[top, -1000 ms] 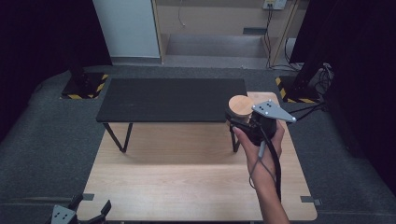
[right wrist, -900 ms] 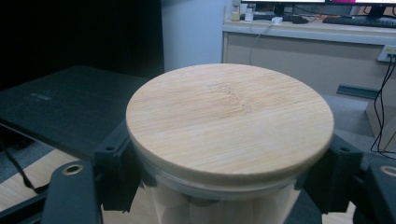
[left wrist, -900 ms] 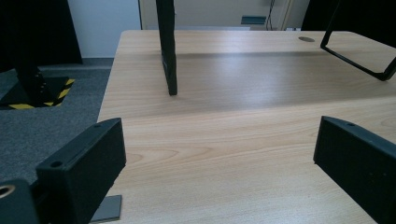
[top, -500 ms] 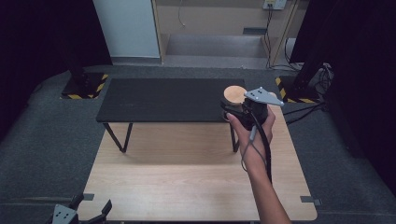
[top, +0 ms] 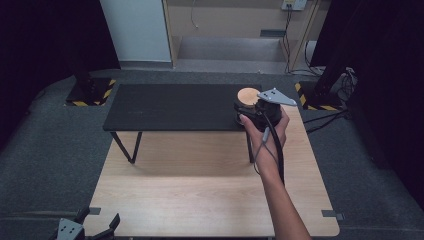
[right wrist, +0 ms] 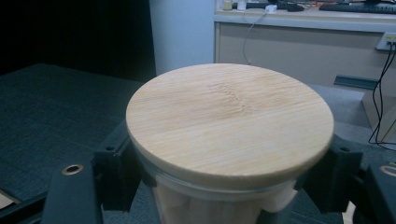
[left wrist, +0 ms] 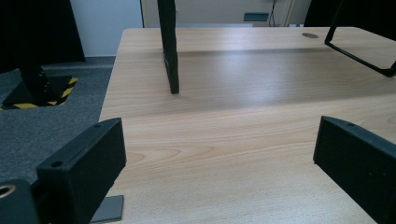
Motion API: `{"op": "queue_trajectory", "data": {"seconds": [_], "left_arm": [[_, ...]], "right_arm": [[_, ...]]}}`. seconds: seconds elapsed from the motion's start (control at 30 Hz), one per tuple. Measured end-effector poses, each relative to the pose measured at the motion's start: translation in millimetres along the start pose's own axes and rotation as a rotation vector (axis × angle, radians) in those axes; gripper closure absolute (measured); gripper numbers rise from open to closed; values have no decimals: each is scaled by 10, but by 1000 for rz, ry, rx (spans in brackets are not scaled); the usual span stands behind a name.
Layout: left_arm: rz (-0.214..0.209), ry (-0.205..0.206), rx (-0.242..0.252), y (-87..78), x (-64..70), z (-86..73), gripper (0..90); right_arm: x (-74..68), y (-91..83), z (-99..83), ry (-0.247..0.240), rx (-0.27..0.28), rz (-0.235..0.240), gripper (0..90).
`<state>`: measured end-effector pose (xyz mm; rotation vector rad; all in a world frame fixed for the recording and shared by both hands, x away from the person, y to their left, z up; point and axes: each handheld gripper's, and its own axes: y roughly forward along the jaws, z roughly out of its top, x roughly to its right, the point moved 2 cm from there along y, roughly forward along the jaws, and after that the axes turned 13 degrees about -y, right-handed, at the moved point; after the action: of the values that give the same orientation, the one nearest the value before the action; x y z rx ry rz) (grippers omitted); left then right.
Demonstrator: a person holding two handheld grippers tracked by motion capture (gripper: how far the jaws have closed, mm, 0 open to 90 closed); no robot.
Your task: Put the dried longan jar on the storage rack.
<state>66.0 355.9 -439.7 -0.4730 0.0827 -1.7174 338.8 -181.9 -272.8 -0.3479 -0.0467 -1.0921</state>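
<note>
Jar [right wrist: 219, 196], clear-walled and topped with a round wooden lid [right wrist: 229, 123], is held in the right claw [top: 256, 111], whose jaws are clamped on the glass just under the lid, one on each side. Over the past second the jar has been carried forward from the near right corner of the black raised desk [top: 170, 106], and it is now seen over that desk's right end, close to its front edge. Whether its base is touching the dark surface cannot be told. Pale contents are glimpsed through the glass, but they cannot be identified. The forward shift is judged to mean that the jar is being brought to a place on the black desk, with the release not yet made. The left claw [top: 85, 229] is kept low at the near left corner of the lower wooden desk [top: 210, 200], its jaws wide apart with nothing between them.
</note>
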Motion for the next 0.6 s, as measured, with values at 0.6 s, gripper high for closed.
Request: {"op": "queue_trajectory", "data": {"seconds": [0.6], "left_arm": [[3, -8, -1, 16, -23, -21, 12]], "right_arm": [[40, 167, -10, 5, -35, -11, 256]]}}
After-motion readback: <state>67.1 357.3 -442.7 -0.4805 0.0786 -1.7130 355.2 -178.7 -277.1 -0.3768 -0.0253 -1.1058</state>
